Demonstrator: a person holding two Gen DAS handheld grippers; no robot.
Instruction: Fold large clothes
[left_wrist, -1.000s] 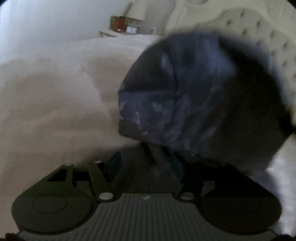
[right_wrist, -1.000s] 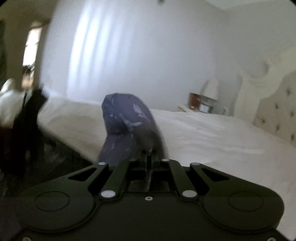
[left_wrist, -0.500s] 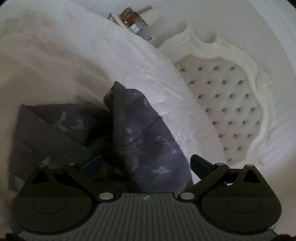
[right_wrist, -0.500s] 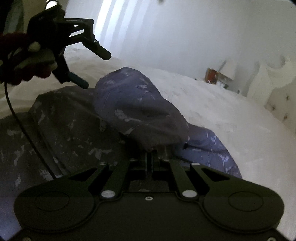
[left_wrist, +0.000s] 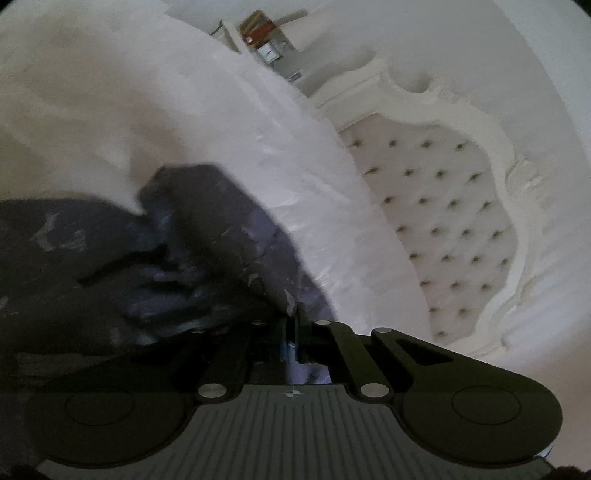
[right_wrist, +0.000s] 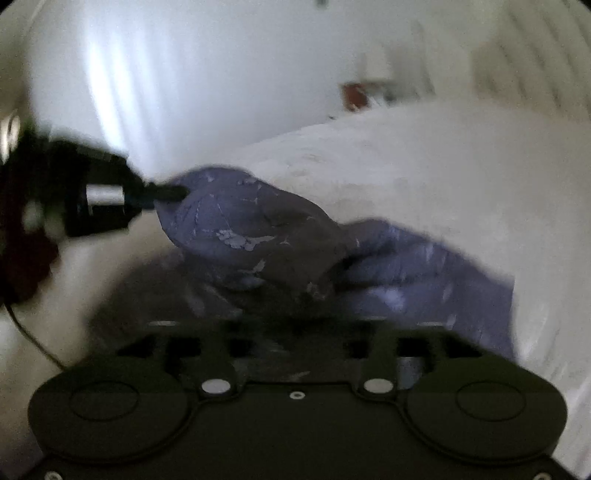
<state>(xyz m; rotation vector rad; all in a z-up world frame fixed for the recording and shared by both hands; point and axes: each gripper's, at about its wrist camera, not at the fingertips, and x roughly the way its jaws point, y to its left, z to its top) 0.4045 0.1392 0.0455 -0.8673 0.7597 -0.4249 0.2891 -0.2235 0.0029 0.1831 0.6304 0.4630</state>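
Garment, dark purple with pale marbling, lying bunched on the white bed toward its near edge, one fold pinched in the left gripper, whose fingers are pressed together on the cloth. Right gripper too blurred to tell whether wide or clamped, though fabric bunches right at its tips. Best to lift the pinched edge high, draw it taut, then lay it flat before creasing.
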